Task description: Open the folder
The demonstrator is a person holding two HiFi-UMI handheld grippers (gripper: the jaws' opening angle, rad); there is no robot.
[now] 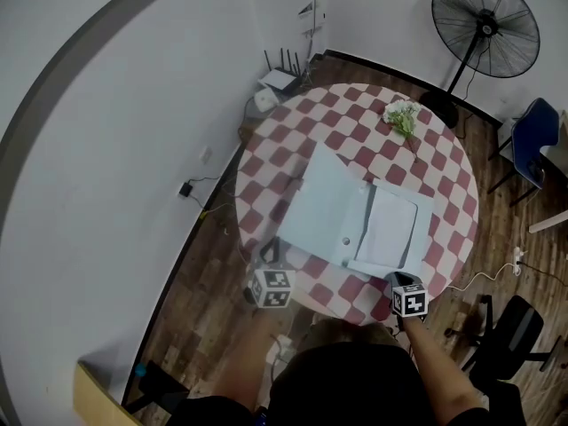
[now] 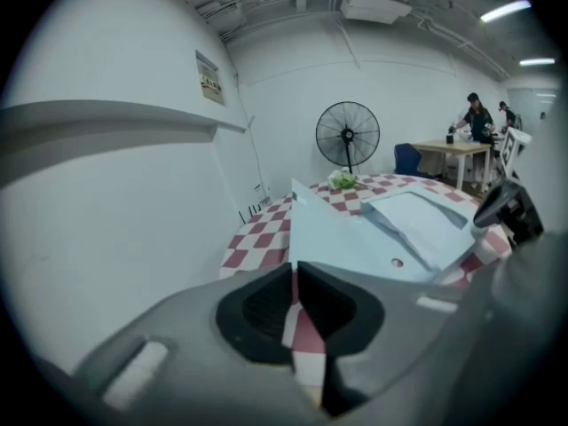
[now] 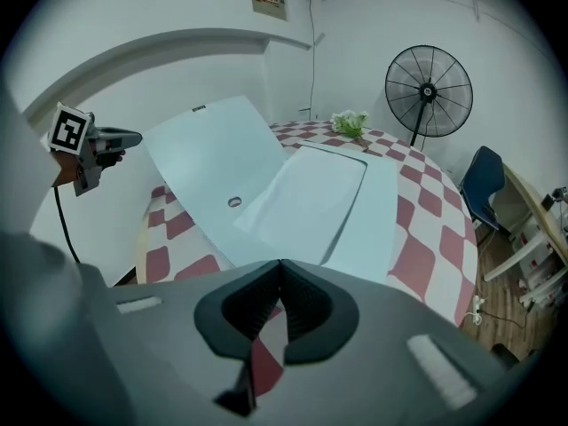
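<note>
A pale blue folder (image 1: 328, 207) lies open on the round checkered table (image 1: 444, 162), its left cover tilted up and white paper (image 1: 390, 229) on its right half. In the left gripper view, the folder (image 2: 355, 238) is just ahead of my left gripper (image 2: 295, 269), whose jaws stand a narrow slit apart with nothing between them. From the head camera this left gripper (image 1: 269, 254) sits at the table's near left edge. My right gripper (image 1: 399, 276) is at the near right edge, shut and empty (image 3: 280, 264), short of the folder (image 3: 222, 167).
A small bunch of flowers (image 1: 402, 116) lies at the table's far side. A standing fan (image 1: 485, 25) and a blue chair (image 1: 535, 136) are beyond it. A router (image 1: 280, 80) sits by the wall. A black office chair (image 1: 510, 327) stands at my right.
</note>
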